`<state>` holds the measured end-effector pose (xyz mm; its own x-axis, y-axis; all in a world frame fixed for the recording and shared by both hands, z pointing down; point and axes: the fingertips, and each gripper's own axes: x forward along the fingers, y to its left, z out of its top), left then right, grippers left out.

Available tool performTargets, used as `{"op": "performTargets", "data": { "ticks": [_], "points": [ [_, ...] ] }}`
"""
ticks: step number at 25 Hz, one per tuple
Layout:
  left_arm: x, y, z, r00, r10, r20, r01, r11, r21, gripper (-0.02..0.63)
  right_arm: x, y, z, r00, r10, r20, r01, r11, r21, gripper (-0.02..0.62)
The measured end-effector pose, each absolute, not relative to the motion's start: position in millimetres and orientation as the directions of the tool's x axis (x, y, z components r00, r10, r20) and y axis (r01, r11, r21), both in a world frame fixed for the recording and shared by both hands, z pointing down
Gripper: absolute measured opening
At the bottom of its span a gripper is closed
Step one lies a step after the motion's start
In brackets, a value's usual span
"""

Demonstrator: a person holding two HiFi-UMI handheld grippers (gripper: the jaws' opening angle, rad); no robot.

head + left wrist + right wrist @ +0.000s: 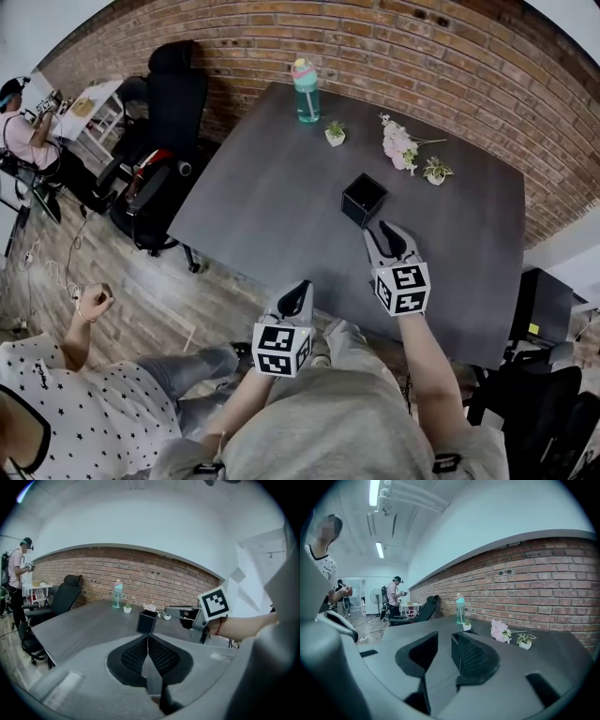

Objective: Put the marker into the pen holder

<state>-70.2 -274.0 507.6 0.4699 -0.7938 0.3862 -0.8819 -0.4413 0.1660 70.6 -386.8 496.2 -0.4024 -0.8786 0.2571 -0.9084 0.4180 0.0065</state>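
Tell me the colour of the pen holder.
Black; the pen holder shows best in the head view.

Tabletop (272, 187) open around pen holder (364, 199); bottle (306, 91), plants (335, 133) apparently well behind.

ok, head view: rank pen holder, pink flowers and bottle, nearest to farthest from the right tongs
1. Pen holder, just ahead of the right tongs.
2. Flowers, farther back, slightly right.
3. Bottle, far edge, left.

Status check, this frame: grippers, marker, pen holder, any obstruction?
Left gripper shut, empty. Right gripper open, empty, near black square pen holder. Marker not in sight. Nothing blocking the holder.
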Motion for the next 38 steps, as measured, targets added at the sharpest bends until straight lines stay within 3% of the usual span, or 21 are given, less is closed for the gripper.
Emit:
{"op": "performTargets", "data": {
  "ticks": [19, 38],
  "points": [
    [-67.1, -224.3, 488.4, 0.504, -0.803, 0.318, -0.863, -0.482, 0.153, 0.018, 62.8, -257.1, 442.9, -0.387, -0.914, 0.123, -0.92, 0.391, 0.005, 0.011],
    [-65.3, -193.1, 485.1, 0.552, -0.779, 0.298, -0.832, -0.534, 0.147, 0.018, 61.2, -199.0, 434.6, -0.364, -0.927, 0.091, -0.931, 0.365, -0.003, 0.003]
  ]
}}
